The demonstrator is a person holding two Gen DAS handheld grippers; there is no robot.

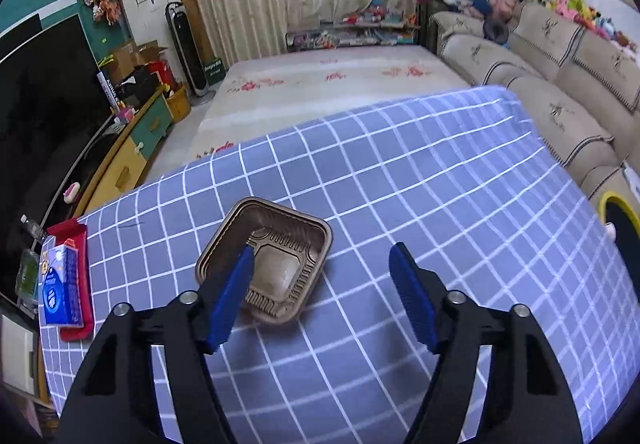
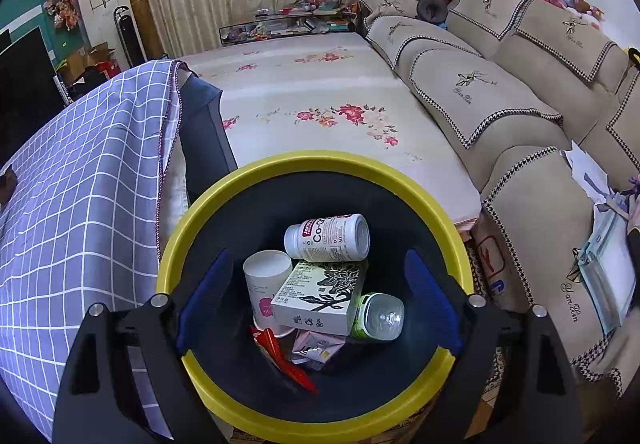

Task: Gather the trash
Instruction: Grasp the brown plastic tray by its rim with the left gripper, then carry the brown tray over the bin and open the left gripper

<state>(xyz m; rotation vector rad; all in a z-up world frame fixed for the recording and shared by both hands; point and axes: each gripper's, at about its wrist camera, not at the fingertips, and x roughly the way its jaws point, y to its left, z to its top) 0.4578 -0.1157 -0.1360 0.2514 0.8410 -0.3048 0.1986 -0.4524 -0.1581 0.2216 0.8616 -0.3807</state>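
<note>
A brown square plastic tray (image 1: 280, 240) lies empty on the blue checked tablecloth (image 1: 420, 184). My left gripper (image 1: 322, 249) hangs open just above it; the left fingertip (image 1: 240, 276) overlaps the tray's near left side, and the right one stands over bare cloth. Nothing is gripped. My right gripper (image 2: 318, 256) is open and empty over the yellow-rimmed dark bin (image 2: 320, 160). In the bin lie a white pill bottle (image 2: 328, 238), a paper cup (image 2: 266, 276), a flowered carton (image 2: 320, 296), a green bottle (image 2: 380, 318) and a red wrapper (image 2: 284, 360). The bin's rim (image 1: 614, 200) shows beyond the table's right edge.
A blue box (image 1: 60, 284) rests on a red tray (image 1: 82, 244) at the table's left edge. The bin stands on the floor between the cloth-covered table (image 2: 80, 184) and a beige sofa (image 2: 500, 116). A flowered mat (image 2: 320, 104) lies beyond; a TV unit (image 1: 136, 140) is on the left.
</note>
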